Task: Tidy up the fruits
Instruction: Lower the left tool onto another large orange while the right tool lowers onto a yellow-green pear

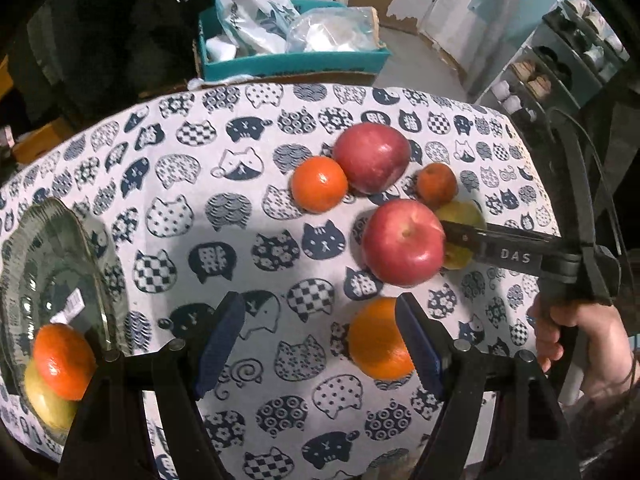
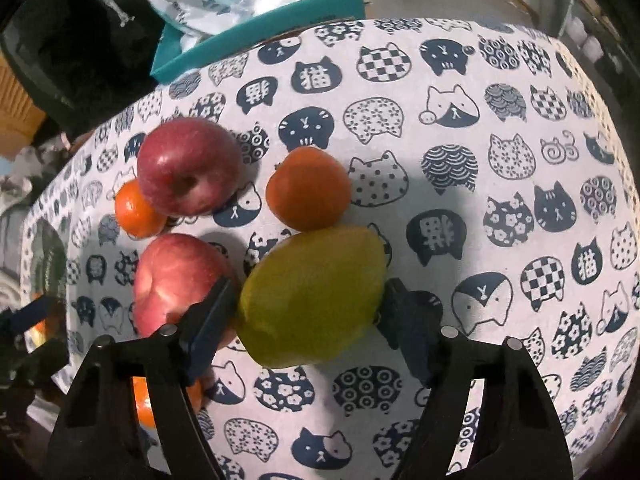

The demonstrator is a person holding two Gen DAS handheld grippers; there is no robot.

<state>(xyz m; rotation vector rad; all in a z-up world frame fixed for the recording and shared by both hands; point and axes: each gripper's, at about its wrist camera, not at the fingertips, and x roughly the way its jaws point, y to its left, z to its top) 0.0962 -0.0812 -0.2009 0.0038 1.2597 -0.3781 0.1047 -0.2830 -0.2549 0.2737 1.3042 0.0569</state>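
My right gripper (image 2: 310, 312) has its fingers on either side of a yellow-green pear (image 2: 312, 296) that lies on the cat-print tablecloth; whether the pads press it is unclear. It shows in the left wrist view (image 1: 460, 240) behind a red apple (image 1: 402, 242). My left gripper (image 1: 320, 340) is open and empty, its right finger just in front of an orange (image 1: 376, 340). A glass plate (image 1: 52, 248) at the left holds a tangerine (image 1: 62, 360) and a yellow fruit (image 1: 48, 404). A second apple (image 1: 372, 156) and two tangerines (image 1: 319, 184) (image 1: 436, 184) lie behind.
A teal box (image 1: 296, 60) with plastic bags stands beyond the table's far edge. Shelves with shoes (image 1: 560, 68) stand at the right. The table edge curves close at the right and front.
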